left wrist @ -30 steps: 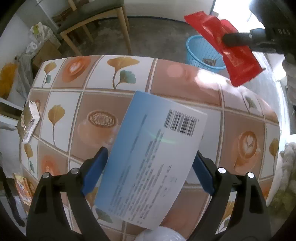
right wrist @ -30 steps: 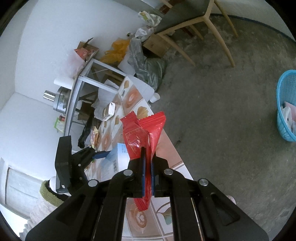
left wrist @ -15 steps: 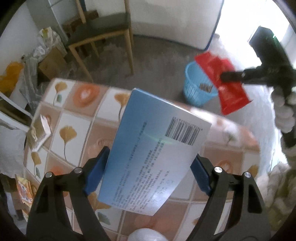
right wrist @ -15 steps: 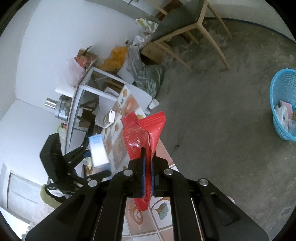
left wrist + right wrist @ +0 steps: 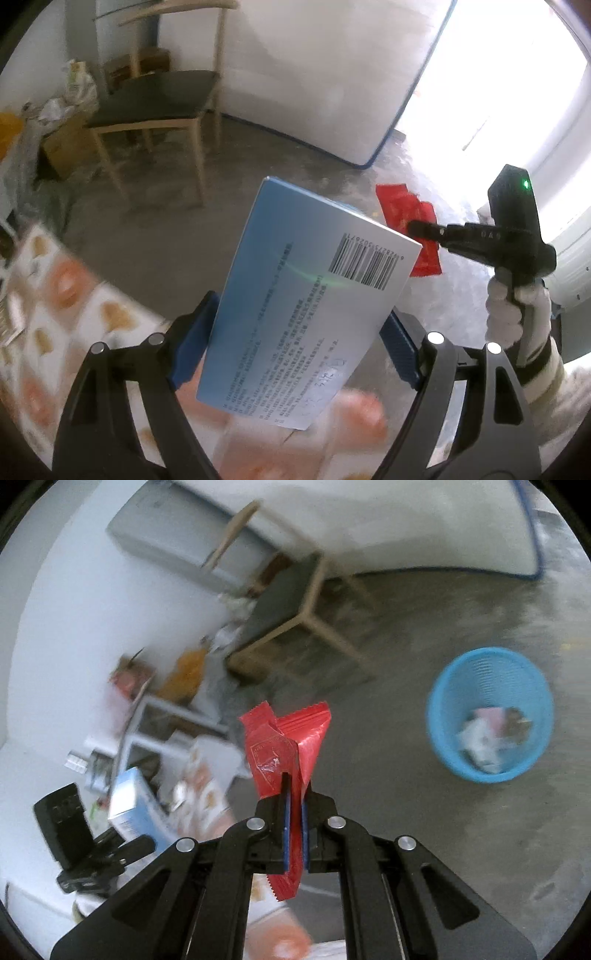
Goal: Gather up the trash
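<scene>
While the patterned tablecloth (image 5: 55, 314) blurs across the near left of the left wrist view, the left gripper (image 5: 295, 350) stands with its blue pads spread wide and pressed against the two long edges of a light blue box (image 5: 303, 314), barcode face up, tilted toward the far right. Farther back on the left stands a wooden chair (image 5: 155, 99) with a dark seat, on a grey concrete floor (image 5: 166, 229). Right of the box, the right gripper (image 5: 417, 229) shows side-on, carried by a hand in a white knit glove (image 5: 517, 317), its tip on a red wrapper (image 5: 410, 221) that the box partly hides. This view shows no bin.

The right wrist view gives what that one lacks. At its near left the left gripper (image 5: 140, 845) appears small, with the light blue box (image 5: 129, 805) standing up from it, above the table edge and in front of a cluttered white shelf (image 5: 159, 723). In the middle the right gripper (image 5: 293, 834) has its jaws together, clamped on the red wrapper (image 5: 284, 746), which rises crumpled above the pads and hangs a serrated end below them. Behind stands the wooden chair (image 5: 291, 605). On the floor to the right, well apart from the wrapper, sits a blue mesh basket (image 5: 491, 686) with scraps of paper and packaging already inside.
</scene>
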Demonstrator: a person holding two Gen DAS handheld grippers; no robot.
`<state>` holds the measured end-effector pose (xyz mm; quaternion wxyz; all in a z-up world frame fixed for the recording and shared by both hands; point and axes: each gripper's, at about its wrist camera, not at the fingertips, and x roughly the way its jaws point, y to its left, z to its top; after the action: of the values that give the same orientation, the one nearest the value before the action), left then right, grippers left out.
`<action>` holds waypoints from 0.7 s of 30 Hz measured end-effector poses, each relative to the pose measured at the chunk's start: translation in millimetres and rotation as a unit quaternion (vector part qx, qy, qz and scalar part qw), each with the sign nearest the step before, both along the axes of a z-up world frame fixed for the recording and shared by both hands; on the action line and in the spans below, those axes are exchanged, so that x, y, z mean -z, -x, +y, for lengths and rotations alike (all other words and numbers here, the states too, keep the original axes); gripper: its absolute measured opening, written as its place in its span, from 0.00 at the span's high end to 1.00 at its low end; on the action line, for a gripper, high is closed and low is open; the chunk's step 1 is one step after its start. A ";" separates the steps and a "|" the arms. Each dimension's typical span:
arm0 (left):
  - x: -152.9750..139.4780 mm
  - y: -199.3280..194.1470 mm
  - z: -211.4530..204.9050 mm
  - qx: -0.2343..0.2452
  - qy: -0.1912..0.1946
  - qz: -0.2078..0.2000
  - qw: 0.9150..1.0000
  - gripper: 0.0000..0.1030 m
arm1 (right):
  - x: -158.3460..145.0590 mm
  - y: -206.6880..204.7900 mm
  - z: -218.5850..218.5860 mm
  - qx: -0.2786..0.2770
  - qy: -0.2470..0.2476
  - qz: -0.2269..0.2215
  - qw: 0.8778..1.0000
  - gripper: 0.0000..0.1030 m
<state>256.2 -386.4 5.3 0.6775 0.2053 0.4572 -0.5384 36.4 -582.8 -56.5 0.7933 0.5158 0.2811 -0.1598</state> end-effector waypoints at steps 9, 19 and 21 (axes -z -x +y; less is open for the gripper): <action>68.1 44.2 -160.7 -0.005 -0.019 0.068 0.997 0.24 | 51.9 40.1 -85.3 0.087 -0.035 0.051 0.994 0.94; 77.5 51.5 -194.8 -0.075 0.044 0.108 0.990 0.21 | 141.8 5.5 -147.7 0.069 0.001 0.194 0.979 0.52; 62.6 53.2 -174.0 -0.070 0.055 0.077 0.993 0.21 | 153.6 8.2 -146.2 0.073 0.007 0.208 0.975 0.52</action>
<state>203.0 -560.4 -57.3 0.6864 0.0927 0.4908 -0.5285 28.3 -729.0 -210.1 0.7073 0.4848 0.4001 -0.3235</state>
